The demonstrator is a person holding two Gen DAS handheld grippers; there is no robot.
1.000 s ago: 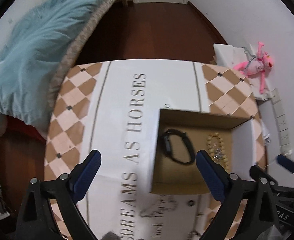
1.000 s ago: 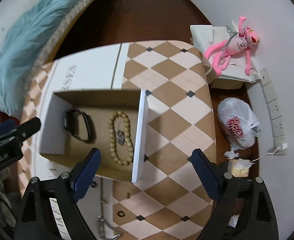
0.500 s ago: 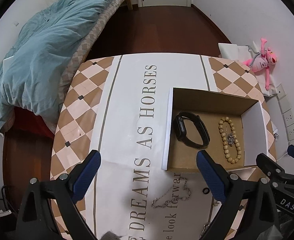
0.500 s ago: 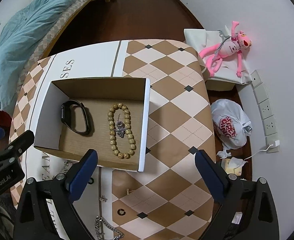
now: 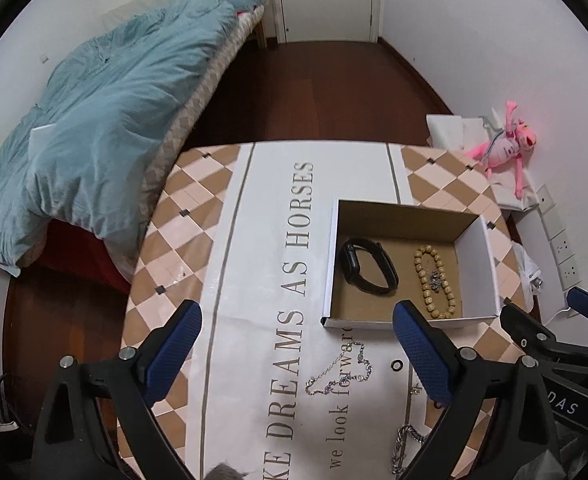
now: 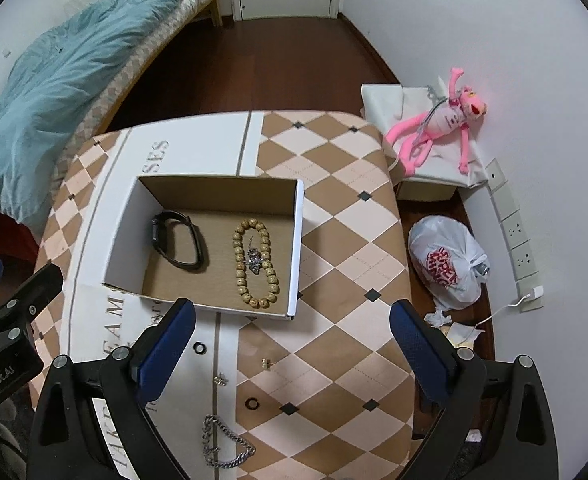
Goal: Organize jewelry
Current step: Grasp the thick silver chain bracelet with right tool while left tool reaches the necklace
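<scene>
An open cardboard box (image 5: 476, 268) (image 6: 121, 236) sits on the table and holds a black watch (image 5: 368, 266) (image 6: 179, 242), a wooden bead bracelet (image 5: 434, 282) (image 6: 255, 262) and a small silver piece on the beads. On the cloth in front of the box lie a thin silver chain (image 5: 340, 372), a thick silver chain (image 6: 223, 444) (image 5: 404, 450), two dark rings (image 6: 200, 347) (image 6: 251, 403) and small earrings (image 6: 267, 363). My left gripper (image 5: 298, 352) is open and empty above the cloth. My right gripper (image 6: 291, 350) is open and empty above the loose pieces.
A bed with a blue duvet (image 5: 93, 120) stands left of the table. A pink plush toy (image 6: 438, 124) lies on a white bag by the right wall. A white plastic bag (image 6: 446, 264) and wall sockets (image 6: 518, 236) are right of the table.
Both grippers have risen and pulled back from the box, so more of the table and the loose jewelry in front of the box shows. Both stay open and empty.
</scene>
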